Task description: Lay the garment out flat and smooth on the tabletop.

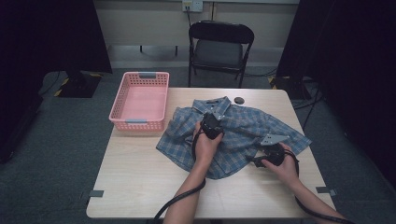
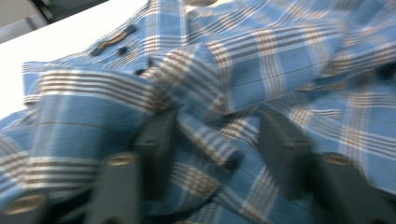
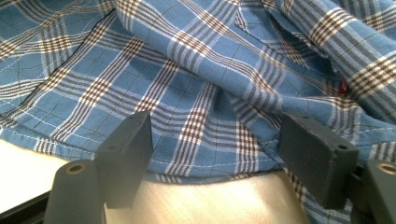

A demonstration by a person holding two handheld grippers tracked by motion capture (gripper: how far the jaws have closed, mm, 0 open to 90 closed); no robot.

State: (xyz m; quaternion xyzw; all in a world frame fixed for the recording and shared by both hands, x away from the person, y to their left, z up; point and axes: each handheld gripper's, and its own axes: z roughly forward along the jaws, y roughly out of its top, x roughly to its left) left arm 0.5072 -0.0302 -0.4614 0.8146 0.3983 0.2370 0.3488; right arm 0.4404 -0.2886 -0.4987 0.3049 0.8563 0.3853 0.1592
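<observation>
One plaid shirt (image 1: 243,130), blue cotton, rumpled, spread on pale wood counter (image 1: 140,177). One pink slotted plastic basket (image 1: 140,100) at corner. Left claw (image 2: 217,135) apart around fabric fold; right claw (image 3: 219,149) apart over hem.

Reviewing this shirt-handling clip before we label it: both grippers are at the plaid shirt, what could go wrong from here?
1. The left gripper straddles a raised fold of the shirt near the collar; closing may catch several layers and drag the whole bundle.
2. The right gripper stands open at the hem, over bare table; the thin edge could slip out.
3. The shirt lies crumpled, so pulling from both points may twist it rather than flatten it.
</observation>
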